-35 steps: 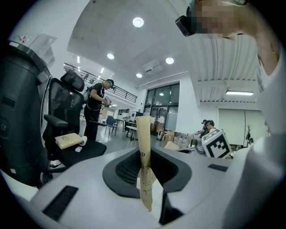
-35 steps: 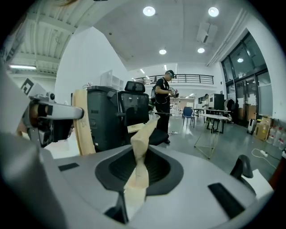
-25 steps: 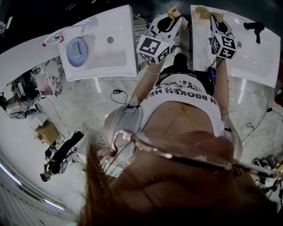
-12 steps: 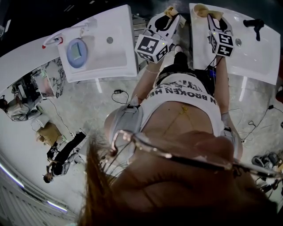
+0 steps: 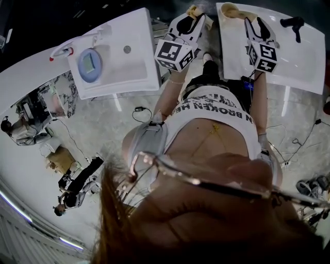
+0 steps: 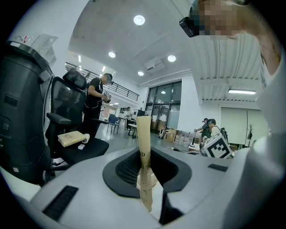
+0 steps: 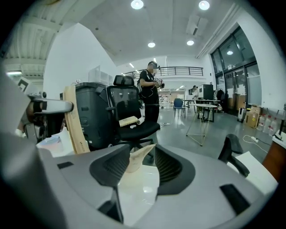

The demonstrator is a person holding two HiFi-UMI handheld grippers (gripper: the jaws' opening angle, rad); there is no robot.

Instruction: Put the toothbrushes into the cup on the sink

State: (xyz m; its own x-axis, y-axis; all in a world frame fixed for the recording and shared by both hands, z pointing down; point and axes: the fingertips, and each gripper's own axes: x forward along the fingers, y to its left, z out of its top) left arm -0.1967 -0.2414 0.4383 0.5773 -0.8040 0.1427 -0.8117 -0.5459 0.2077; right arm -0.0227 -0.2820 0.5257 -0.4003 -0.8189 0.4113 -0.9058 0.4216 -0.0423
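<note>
My left gripper (image 5: 195,15) hangs over the gap between the two sinks, shut on a beige wooden toothbrush (image 6: 144,147) that stands upright between its jaws (image 5: 194,9). My right gripper (image 5: 243,18) is over the near left corner of the right sink (image 5: 299,72). Its jaws are opening. The end of a second beige toothbrush (image 7: 137,157) lies between them on the white sink top, leaning toward the left jaw with no pad pressing on it (image 5: 233,10). A pale blue round cup (image 5: 89,61) sits on the left sink (image 5: 134,77).
A black faucet (image 5: 294,23) stands on the right sink, a white one with a red tip (image 5: 64,49) on the left sink. A black office chair (image 7: 129,120) and people are beyond. Cables lie on the floor below.
Both grippers stay at about the same places over the sinks. The whole head view has shifted slightly; the left sink now sits a little lower in it.
</note>
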